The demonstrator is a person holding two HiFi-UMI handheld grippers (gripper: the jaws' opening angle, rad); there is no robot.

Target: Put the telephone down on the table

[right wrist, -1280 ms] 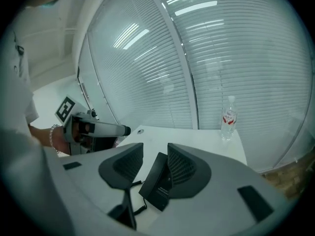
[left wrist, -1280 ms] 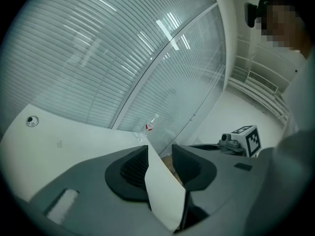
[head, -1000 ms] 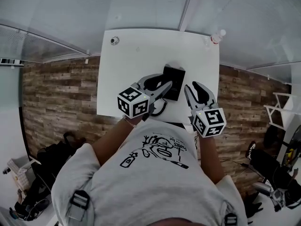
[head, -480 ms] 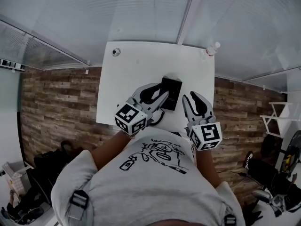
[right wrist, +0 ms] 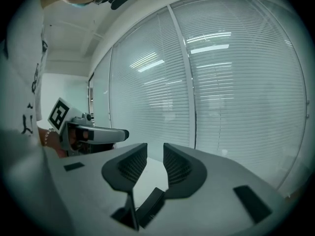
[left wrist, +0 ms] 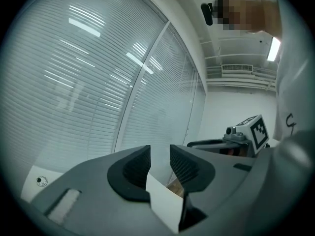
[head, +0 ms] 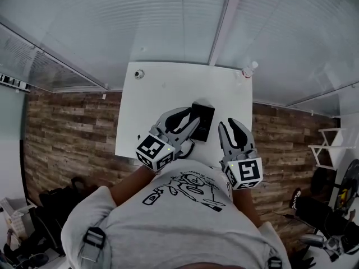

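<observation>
The black telephone [head: 202, 119] rests on the white table [head: 168, 91], near its front edge, with its cord [head: 189, 147] curling toward me. My left gripper [head: 194, 123] hangs just left of the telephone, lifted off the table, its jaws shut and empty. My right gripper [head: 229, 125] hovers to the telephone's right, also raised; its jaws are closing, almost together, with nothing between them. Below the right gripper's jaws, the right gripper view shows one edge of the telephone [right wrist: 150, 206]. The left gripper view shows only a table corner [left wrist: 162, 205] under its jaws.
A small bottle [head: 248, 68] stands at the table's far right corner, and a small round object [head: 138, 73] lies at the far left corner. Slatted window blinds [head: 168, 21] rise behind the table. Wooden floor [head: 73, 122] lies on both sides.
Both grippers have lifted up and away from the telephone, which stays on the table. The right jaws have drawn closer together.
</observation>
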